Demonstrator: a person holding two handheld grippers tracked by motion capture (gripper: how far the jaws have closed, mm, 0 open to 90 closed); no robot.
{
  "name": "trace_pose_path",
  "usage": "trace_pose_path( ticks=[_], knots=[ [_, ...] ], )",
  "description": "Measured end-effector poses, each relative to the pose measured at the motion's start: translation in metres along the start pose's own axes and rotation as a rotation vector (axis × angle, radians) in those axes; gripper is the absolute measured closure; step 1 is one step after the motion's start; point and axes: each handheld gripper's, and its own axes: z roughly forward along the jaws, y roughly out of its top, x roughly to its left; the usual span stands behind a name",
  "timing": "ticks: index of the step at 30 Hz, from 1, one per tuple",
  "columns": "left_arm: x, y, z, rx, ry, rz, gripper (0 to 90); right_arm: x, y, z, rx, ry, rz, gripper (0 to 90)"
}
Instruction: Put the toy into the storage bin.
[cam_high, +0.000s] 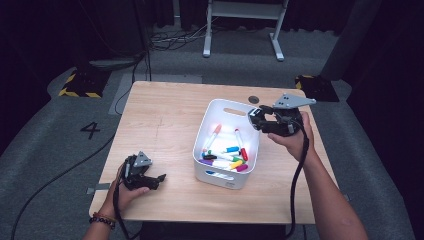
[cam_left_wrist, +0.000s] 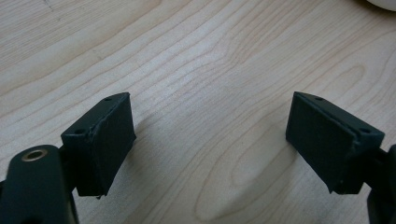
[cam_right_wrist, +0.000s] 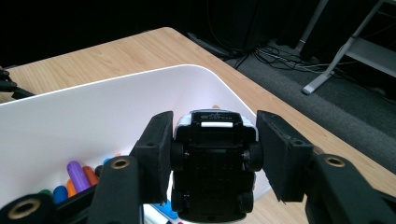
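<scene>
A white bin stands right of the table's middle, with several coloured markers lying in it. My right gripper hovers over the bin's far right corner. In the right gripper view it is shut on a small black toy car, underside toward the camera, wheels against the pads. Beyond the car are the bin's white inner wall and some marker ends. My left gripper rests low at the table's near left, open. Between its pads lies bare wood.
The light wooden table has bare room left of the bin and along its far side. A small dark round disc is set in the tabletop behind the bin. Grey floor, cables and a white stand's legs lie beyond.
</scene>
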Motion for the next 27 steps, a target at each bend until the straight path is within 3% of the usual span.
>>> trace_pose_path(
  ticks=[12, 27],
  knots=[
    [0.000, 0.000, 0.000, -0.001, 0.001, 0.001, 15.6, 0.014, 0.007, 0.020, 0.013, 0.053, -0.011, 48.9],
    [0.000, 0.000, 0.000, 0.000, 0.000, 0.000, 15.7, 0.032, 0.009, 0.048, 0.080, 0.138, -0.038, 48.9]
  ],
)
